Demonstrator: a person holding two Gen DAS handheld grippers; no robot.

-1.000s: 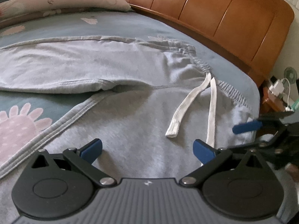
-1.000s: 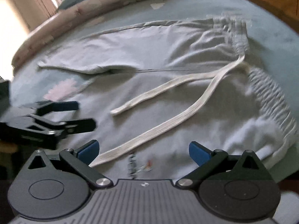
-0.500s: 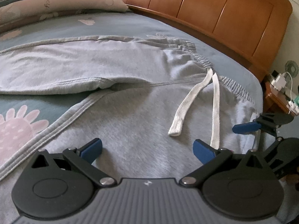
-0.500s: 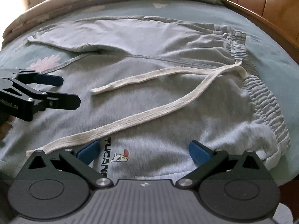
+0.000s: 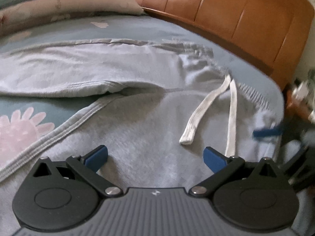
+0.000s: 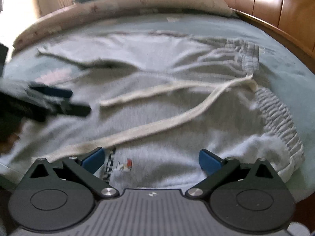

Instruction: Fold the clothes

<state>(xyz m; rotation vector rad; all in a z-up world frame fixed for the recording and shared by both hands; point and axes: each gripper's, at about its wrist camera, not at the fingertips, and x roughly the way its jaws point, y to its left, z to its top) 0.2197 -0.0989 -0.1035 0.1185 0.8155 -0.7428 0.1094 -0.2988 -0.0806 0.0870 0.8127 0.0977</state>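
Sweatpants [image 5: 141,125] spread on bedsheet [image 5: 242,59], drawstring [image 6: 161,125] lying across them, both tools [image 5: 155,156] [image 6: 150,160] spread wide.

Both cams ride low and close over the grey sweatpants [image 5: 149,122], looking across the bed toward the pillows. The left one angles toward the wooden headboard [image 5: 246,19] from near the leg side, and the right one sits by the waistband [image 6: 275,114]. Both catch the white drawstring [image 6: 167,122], and each catches the other gripper.

Each tool, left [image 5: 155,157] and right [image 6: 150,158], has black linkage arms, silver pivot screws, blue finger pads [image 5: 213,158] and a ribbed grey body.
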